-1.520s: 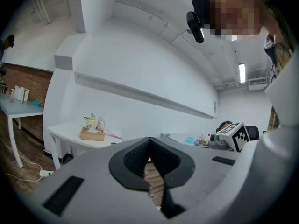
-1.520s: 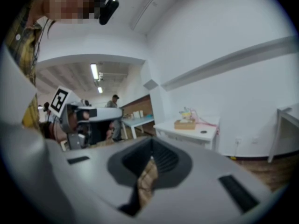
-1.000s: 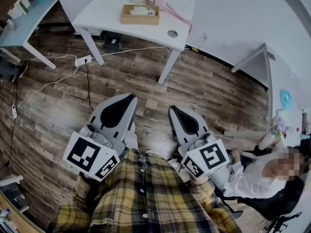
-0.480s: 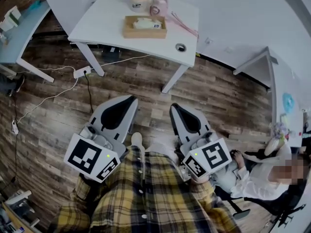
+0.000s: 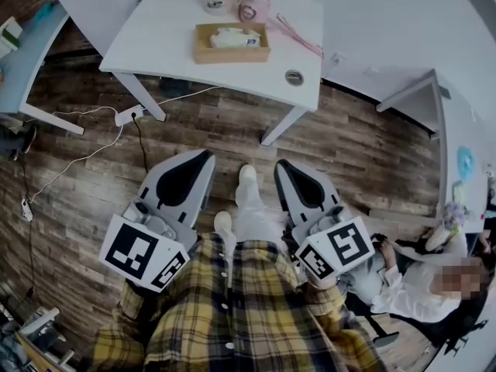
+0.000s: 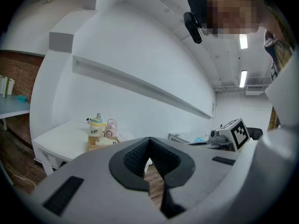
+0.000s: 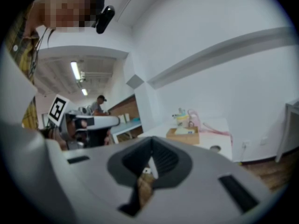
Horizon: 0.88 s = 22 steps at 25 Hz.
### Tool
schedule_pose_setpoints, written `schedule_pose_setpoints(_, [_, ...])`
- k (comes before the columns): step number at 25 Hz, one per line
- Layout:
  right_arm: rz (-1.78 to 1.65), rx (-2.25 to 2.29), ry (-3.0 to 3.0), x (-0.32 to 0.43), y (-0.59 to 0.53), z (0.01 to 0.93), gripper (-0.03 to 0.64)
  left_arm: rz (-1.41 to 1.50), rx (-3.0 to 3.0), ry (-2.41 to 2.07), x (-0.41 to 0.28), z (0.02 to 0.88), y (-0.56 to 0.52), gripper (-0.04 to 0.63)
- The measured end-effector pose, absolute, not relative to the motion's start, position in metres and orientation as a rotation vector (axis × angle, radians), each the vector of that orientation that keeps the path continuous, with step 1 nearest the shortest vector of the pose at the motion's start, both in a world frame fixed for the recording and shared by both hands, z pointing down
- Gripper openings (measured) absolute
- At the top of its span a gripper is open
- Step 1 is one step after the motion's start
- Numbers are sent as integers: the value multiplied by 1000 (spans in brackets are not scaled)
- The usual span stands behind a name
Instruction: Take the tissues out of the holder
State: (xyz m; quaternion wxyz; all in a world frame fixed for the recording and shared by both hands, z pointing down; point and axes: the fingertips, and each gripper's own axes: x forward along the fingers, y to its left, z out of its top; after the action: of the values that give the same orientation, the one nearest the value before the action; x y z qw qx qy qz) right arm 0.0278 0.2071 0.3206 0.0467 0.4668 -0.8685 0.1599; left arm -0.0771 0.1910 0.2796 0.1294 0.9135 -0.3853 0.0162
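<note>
Ahead of both grippers, well apart from them, the wooden holder (image 5: 232,55) stands on the white worktop (image 5: 147,33) with the tissues (image 5: 231,37) inside. Left gripper (image 5: 206,156) and right gripper (image 5: 280,166) hang over the wood floor (image 5: 349,146), jaws closed and empty.

Ahead of the left gripper (image 5: 203,157) and right gripper (image 5: 280,167), wooden floor (image 5: 232,138) lies open up to the desk (image 5: 155,37). A power strip (image 5: 126,117) and cables (image 5: 141,142) lie left-forward (flat on the floor); a seated person (image 5: 411,289) crowds the right gripper's right.
</note>
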Motion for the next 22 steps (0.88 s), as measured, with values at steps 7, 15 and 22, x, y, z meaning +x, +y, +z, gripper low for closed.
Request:
schedule_pose_setpoints(7, [492,1369,-2668,38,130,324,12,47,2626,-1170,-66,284,114,5])
schedule_pose_setpoints(15, [459,1305,-2676,63,34,314,12,13,2592,-1206,-38,281,21,5])
schedule_pose_setpoints(22, [451,1228,-2697,75,-11,317,12,-19,2572,-1253,-20,278,-26,5])
